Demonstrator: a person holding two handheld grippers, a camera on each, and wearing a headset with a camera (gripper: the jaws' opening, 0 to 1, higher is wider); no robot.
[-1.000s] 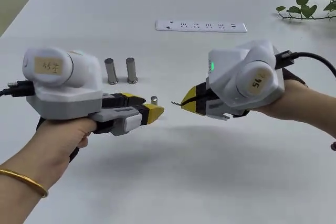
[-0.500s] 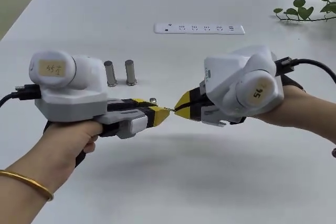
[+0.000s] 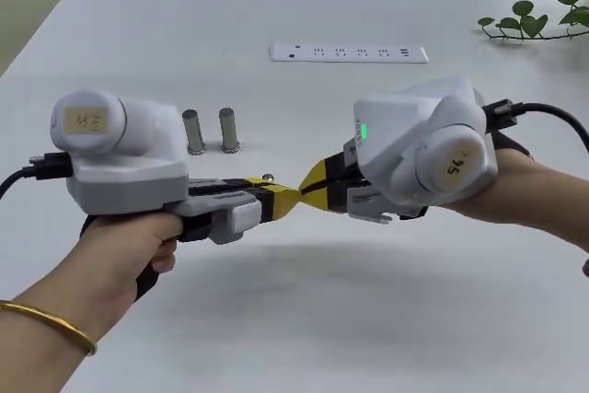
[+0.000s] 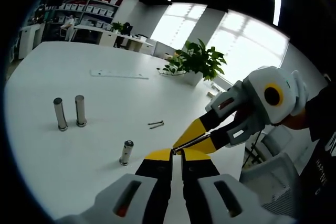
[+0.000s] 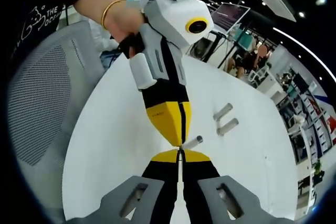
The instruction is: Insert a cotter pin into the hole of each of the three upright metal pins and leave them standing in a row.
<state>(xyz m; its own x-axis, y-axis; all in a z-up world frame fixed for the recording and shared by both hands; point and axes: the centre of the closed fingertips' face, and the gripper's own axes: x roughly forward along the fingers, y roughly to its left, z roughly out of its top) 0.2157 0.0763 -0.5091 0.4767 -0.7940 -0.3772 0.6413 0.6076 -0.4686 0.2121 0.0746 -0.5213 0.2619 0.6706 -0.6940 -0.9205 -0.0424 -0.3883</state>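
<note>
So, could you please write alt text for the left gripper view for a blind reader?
The left gripper, jaws shut, meets the right gripper tip to tip over a white table, a thin cotter pin between the tips. Beyond stand three metal pins, two side by side, one nearer; loose cotter pins lie alongside.

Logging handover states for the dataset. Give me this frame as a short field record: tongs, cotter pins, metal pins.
left tongs: shut, tips meeting the right tongs' tips above the table
right tongs: shut on cotter pin
metal pin pair: upright, side by side
third metal pin: standing apart, nearer the tongs
spare cotter pins: two lying on the table
inserted so far: cannot tell
</note>
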